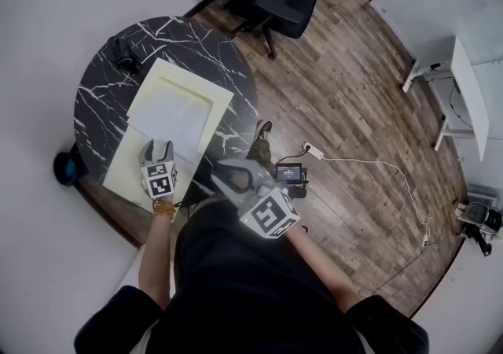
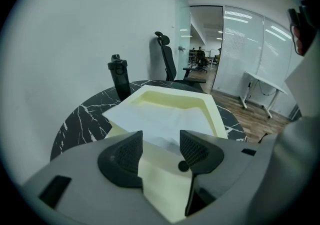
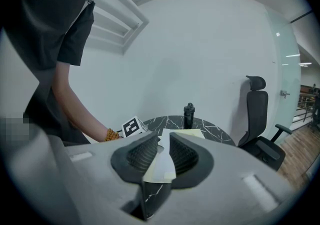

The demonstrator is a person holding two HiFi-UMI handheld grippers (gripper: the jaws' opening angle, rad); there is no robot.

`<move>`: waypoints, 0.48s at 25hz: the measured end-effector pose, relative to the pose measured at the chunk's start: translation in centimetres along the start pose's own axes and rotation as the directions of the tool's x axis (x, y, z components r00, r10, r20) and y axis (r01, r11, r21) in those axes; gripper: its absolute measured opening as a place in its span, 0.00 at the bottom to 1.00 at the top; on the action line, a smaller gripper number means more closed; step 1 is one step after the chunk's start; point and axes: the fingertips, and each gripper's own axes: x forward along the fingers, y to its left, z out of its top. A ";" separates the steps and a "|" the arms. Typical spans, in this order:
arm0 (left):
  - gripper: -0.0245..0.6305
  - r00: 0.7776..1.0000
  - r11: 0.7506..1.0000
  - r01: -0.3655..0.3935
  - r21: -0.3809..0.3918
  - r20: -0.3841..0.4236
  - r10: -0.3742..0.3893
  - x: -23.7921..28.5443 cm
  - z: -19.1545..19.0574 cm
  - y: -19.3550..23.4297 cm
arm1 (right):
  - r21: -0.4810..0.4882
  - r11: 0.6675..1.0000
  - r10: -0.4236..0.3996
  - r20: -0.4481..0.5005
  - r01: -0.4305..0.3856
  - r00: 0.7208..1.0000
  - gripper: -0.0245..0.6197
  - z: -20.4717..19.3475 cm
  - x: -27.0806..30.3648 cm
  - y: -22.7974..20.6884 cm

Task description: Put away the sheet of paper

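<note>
- The paper (image 1: 169, 112) lies in the tray (image 1: 126, 175) on the table (image 1: 102, 93), one corner seemingly lapping the tray's rim
- Left gripper (image 1: 157, 146) hovers over the tray's near end, jaws wide apart, nothing between them
- Right gripper (image 1: 232, 175) hangs well off the tray, jaws slightly apart, empty
- Looks like the release step; next, probably lift clear without dragging the paper, or tuck that corner in
</note>
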 end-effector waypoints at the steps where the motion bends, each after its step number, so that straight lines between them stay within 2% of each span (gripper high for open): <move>1: 0.41 1.000 1.000 -0.009 0.013 -0.002 0.009 -0.3 -0.2 0.1 | -0.002 1.000 0.001 0.000 -0.001 1.000 0.14 0.0 0.0 0.0; 3: 0.41 1.000 0.999 -0.009 0.042 -0.013 0.010 -0.8 -0.7 -0.1 | -0.003 1.000 0.003 0.001 -0.003 1.000 0.14 0.0 0.0 0.1; 5: 0.41 1.000 0.994 0.016 0.112 -0.025 -0.013 -0.6 -1.6 -0.7 | -0.005 1.000 0.004 0.001 -0.004 1.000 0.14 -0.1 0.0 0.1; 9: 0.41 0.993 0.945 0.101 0.311 -0.088 -0.077 1.2 -3.2 -2.5 | -0.007 1.000 0.009 -0.001 -0.009 1.000 0.14 -0.1 -0.1 0.3; 10: 0.41 0.990 0.936 0.121 0.331 -0.107 -0.090 1.8 -3.5 -2.8 | -0.009 1.000 0.010 -0.002 -0.010 1.000 0.14 -0.1 -0.1 0.4; 12: 0.41 0.982 0.933 0.162 0.320 -0.145 -0.121 3.2 -3.8 -3.1 | -0.012 1.000 0.009 -0.003 -0.009 1.000 0.14 -0.2 -0.1 0.5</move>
